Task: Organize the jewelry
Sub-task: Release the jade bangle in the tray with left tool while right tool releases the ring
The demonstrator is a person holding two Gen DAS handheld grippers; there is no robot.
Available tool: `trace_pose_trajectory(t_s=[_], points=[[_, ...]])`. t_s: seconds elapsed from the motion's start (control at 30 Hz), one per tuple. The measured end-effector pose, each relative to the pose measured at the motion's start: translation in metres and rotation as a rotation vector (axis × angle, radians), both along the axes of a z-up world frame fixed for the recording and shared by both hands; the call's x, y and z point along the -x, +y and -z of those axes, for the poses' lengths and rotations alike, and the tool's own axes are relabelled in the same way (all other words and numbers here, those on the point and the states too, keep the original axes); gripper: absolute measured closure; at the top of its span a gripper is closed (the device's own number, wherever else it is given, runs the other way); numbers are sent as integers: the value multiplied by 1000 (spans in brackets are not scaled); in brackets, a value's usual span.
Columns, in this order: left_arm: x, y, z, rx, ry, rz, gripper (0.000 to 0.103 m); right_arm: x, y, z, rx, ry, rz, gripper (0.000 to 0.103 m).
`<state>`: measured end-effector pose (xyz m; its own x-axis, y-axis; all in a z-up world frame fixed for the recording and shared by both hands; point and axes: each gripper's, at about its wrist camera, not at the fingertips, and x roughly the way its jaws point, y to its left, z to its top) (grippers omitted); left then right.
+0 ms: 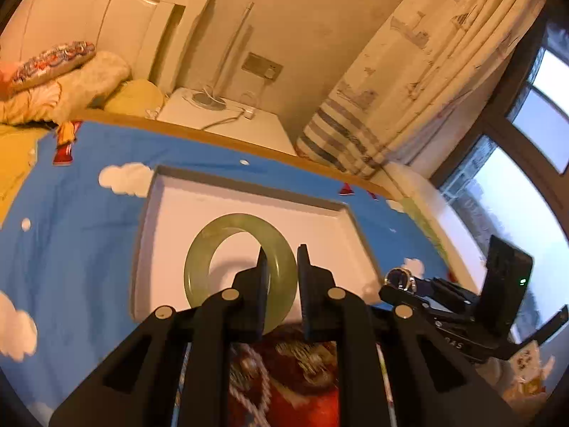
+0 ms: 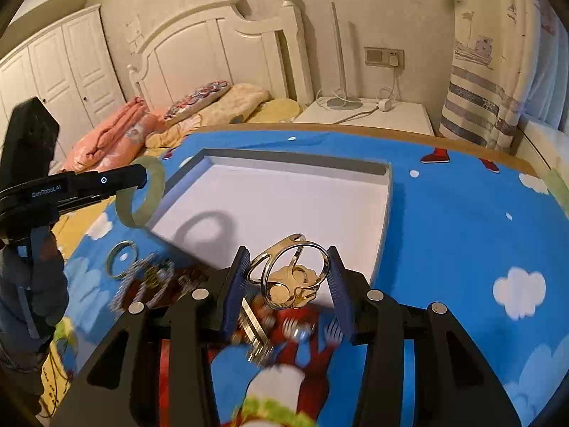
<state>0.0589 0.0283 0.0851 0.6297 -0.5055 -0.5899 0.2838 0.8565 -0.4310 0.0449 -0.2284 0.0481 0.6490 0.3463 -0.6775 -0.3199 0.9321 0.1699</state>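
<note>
Jade-green stone is what the left gripper (image 1: 282, 277) holds: a pale green, smooth, round bangle (image 1: 227, 245), with the jaws clamped on its rim, one finger inside the ring and one outside. In the right wrist view the bangle (image 2: 151, 192) hangs in the air over the left edge of the shallow white rectangular tray (image 2: 291, 199), and its shadow falls on the tray floor. The right gripper (image 2: 288, 277) has its blue ribbed pads pressed on a gold-coloured open-work metal bangle (image 2: 284, 277), which is lifted over the near edge of the same tray.

I judge the stone bangle to be the bigger risk. It is slippery and hard, and the grip is on a narrow part of the rim, so it could turn or slide out; a fall onto the tray wall may chip it. The gold one is thin and curved, so it could twist between the pads or bend if it is squeezed too much. Both grippers are going to one tray, so they could also bump each other.

Below the left gripper, a thin silver ring-shaped bangle (image 2: 121, 258) and some blurred chains lie on a blue cloth with white clouds (image 2: 462, 231). It covers a table with a wooden edge. Behind are a white bed headboard (image 2: 213, 46), a white nightstand (image 2: 373, 117), a striped curtain (image 2: 480, 99) and a window (image 1: 515, 163).
</note>
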Motion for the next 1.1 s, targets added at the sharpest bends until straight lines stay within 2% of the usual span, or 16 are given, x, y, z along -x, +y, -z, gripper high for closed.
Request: trace_pose_trajectory(t_s=[0.17, 0.3, 0.57, 0.6, 0.63, 0.67, 0.7, 0.77, 0.83, 0.9, 1.1], points=[[-26, -7, 15, -53, 14, -48, 88, -37, 11, 22, 60, 69, 39, 59], [-39, -17, 22, -117, 7, -71, 88, -54, 19, 34, 96, 86, 63, 59], [-62, -30, 36, -148, 28, -90, 87, -76, 34, 41, 144, 91, 77, 56], [-61, -31, 35, -148, 23, -99, 84, -74, 33, 40, 138, 89, 76, 41], [-57, -31, 33, -153, 10, -106, 77, -70, 31, 37, 129, 78, 79, 23], [-52, -30, 29, -162, -6, -112, 62, -64, 28, 34, 114, 55, 80, 17], [-47, -29, 26, -174, -26, -119, 46, -58, 26, 30, 105, 34, 78, 17], [-33, -25, 17, -213, -70, -141, 35, -42, 22, 23, 118, -4, 72, 17], [-16, -17, 10, -245, -96, -157, 29, -28, 19, 21, 121, -19, 71, 17], [2, -6, 7, -265, -112, -188, 15, -12, 13, 22, 108, -16, 68, 17], [61, 39, 17, -303, -99, -315, 5, 24, 0, 28, 68, 1, 78, 17]])
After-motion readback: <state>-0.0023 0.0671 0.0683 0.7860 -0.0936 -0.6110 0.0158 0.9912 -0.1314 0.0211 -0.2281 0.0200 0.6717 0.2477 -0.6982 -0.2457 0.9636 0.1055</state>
